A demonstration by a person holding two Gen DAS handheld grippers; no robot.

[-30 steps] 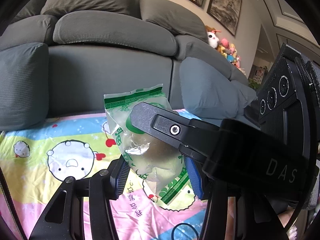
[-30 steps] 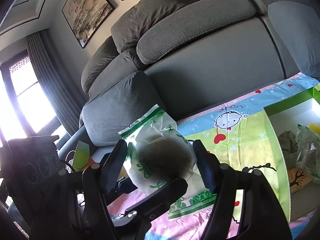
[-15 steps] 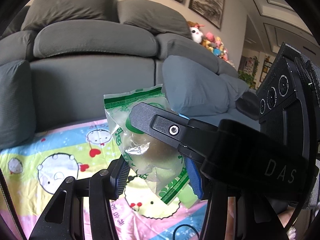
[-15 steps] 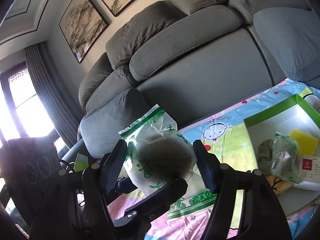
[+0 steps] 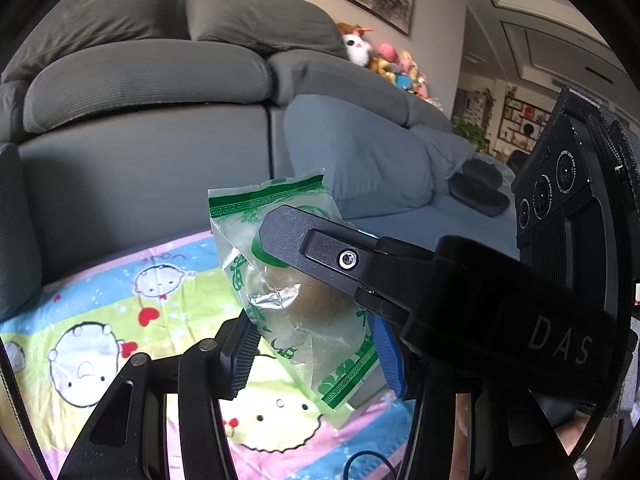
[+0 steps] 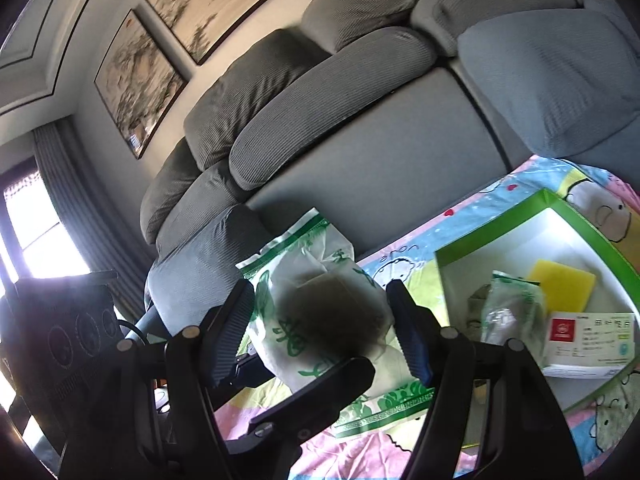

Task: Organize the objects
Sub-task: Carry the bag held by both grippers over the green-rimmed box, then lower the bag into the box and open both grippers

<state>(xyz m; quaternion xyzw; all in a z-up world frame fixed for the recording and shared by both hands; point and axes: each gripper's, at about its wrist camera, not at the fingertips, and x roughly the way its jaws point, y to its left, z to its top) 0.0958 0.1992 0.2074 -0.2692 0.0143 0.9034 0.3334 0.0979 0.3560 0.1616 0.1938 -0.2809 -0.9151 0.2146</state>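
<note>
A clear plastic packet with green print (image 5: 296, 304) holds a round brown item. Both grippers hold it in the air above the cartoon blanket (image 5: 100, 320). My left gripper (image 5: 308, 352) is shut on the packet. My right gripper (image 6: 324, 332) is also shut on the same packet (image 6: 316, 312), and its black finger crosses the left wrist view (image 5: 344, 260). To the right, an open green box with a white inside (image 6: 500, 248) lies on the blanket. It holds a similar packet (image 6: 512, 312), a yellow square (image 6: 560, 284) and a white card box (image 6: 588, 340).
A grey sofa (image 5: 160, 120) runs along the back with a blue-grey cushion (image 5: 360, 152). Plush toys (image 5: 384, 60) sit on its far end. Framed pictures (image 6: 180, 32) hang on the wall. A window with curtains (image 6: 40, 220) is at the left.
Both grippers have swung to the right together with the packet held between them. The green box has come further into the right wrist view, closer to the packet.
</note>
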